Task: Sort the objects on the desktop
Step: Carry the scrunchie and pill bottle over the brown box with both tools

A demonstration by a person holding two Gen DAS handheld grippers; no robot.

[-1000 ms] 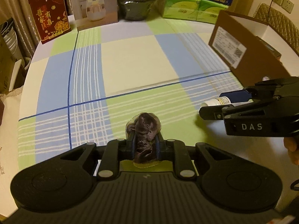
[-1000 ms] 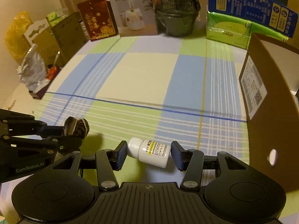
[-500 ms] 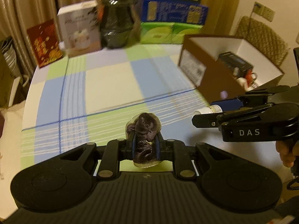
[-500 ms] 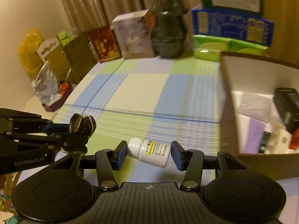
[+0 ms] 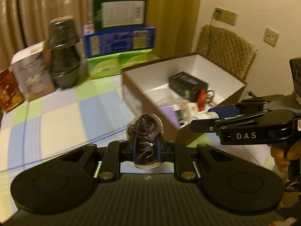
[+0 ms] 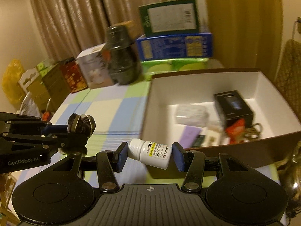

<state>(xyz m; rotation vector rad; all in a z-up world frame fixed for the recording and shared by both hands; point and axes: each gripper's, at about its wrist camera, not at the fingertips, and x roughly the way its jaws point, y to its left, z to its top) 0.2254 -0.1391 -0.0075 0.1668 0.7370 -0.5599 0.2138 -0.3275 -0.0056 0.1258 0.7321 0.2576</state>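
Dark crumpled cloth (image 5: pixel 145 141) sits pinched between the two fingers of the left gripper (image 5: pixel 146 146) in the left wrist view, held up off the checked surface (image 5: pixel 62 116). Ahead and to the right stands an open brown box (image 5: pixel 188 86) with white inner walls; a black carton (image 5: pixel 188 83) and some small blurred things lie inside it. At the right edge the right gripper (image 5: pixel 202 118) reaches in from the side just beside the box's near wall, with a white bottle (image 5: pixel 204 115) showing between its fingers. Stacked green and blue cartons (image 5: pixel 120 43) and a dark wrapped bundle (image 5: pixel 63 54) stand at the far end of the surface.

From the right wrist view, the right gripper (image 6: pixel 150 155) has its fingers closed on the white bottle (image 6: pixel 152 154), which lies tilted with its cap toward the left finger, held in the air in front of the box's (image 6: pixel 207 148) near wall. The black carton (image 6: pixel 233 105) rests inside the box near its right wall. At the left, the left gripper (image 6: pixel 75 130) clamps the cloth (image 6: pixel 81 124) above the surface (image 6: pixel 112 113).
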